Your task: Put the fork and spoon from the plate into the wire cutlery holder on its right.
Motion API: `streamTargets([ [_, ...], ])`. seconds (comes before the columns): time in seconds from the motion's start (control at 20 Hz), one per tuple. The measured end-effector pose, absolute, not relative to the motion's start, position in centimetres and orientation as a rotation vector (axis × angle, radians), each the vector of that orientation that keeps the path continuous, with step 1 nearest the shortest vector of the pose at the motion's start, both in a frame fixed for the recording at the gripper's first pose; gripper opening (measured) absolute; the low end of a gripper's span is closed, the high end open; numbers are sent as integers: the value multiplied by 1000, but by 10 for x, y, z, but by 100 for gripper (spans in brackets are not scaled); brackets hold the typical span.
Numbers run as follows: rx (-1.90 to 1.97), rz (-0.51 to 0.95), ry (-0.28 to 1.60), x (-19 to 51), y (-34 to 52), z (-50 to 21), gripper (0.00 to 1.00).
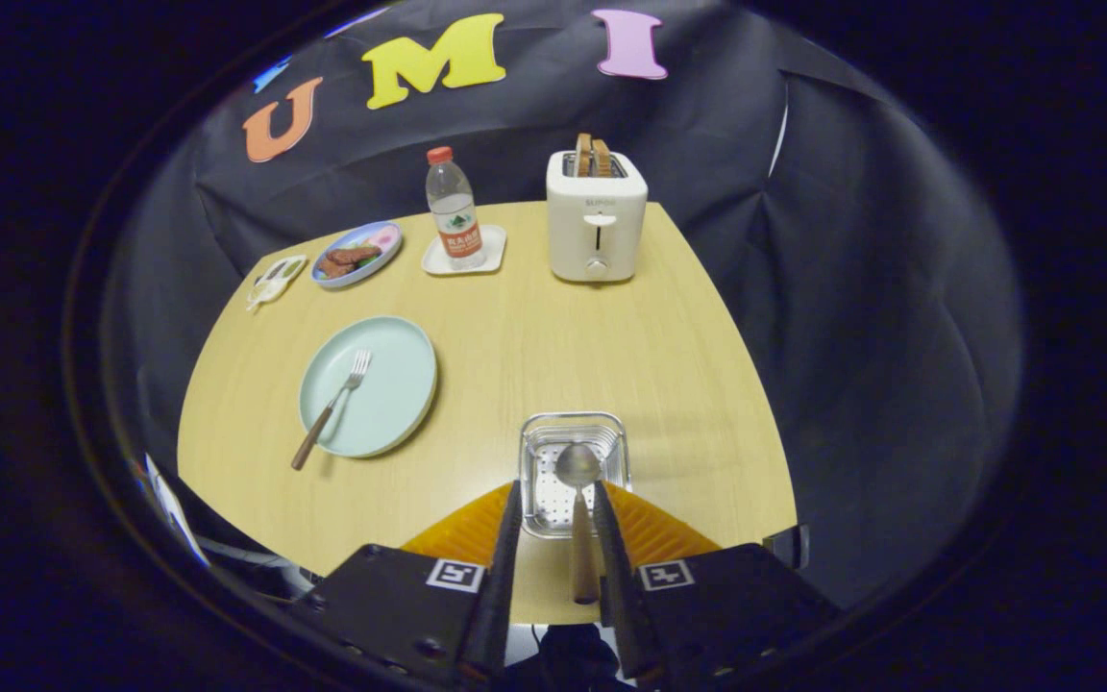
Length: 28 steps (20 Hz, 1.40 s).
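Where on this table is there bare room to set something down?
The widest bare patch lies on the table between the toaster, the green plate with the fork, and the wire holder. The far left is crowded: food plate, bottle on its tray. The gripper holds the spoon over the holder.

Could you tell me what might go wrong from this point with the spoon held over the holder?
1. The hand-held gripper grips the spoon by its handle, bowl forward over the wire holder. Released from this height, it may bounce or land across the rim.
2. The holder looks light and sits near the table edge; a nudge could shift it.
3. The fork overhangs the plate rim, so lifting it could tip it off.
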<state>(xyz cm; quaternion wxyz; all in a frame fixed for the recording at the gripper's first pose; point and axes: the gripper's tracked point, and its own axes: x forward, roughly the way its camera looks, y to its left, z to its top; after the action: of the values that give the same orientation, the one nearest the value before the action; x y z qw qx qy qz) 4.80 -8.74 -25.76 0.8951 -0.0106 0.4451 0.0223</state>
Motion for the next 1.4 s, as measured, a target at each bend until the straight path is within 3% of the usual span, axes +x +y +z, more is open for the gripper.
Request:
streamTargets([
  [0.2,-5,72,889,56,-38,-258,83],
  [0.5,8,112,887,66,47,-278,92],
  [1.05,93,84,915,90,167,-335,90],
  [1.25,86,28,912,99,182,-358,79],
  [1.35,88,9,928,102,186,-369,69],
  [1.4,89,3,937,103,188,-373,59],
])
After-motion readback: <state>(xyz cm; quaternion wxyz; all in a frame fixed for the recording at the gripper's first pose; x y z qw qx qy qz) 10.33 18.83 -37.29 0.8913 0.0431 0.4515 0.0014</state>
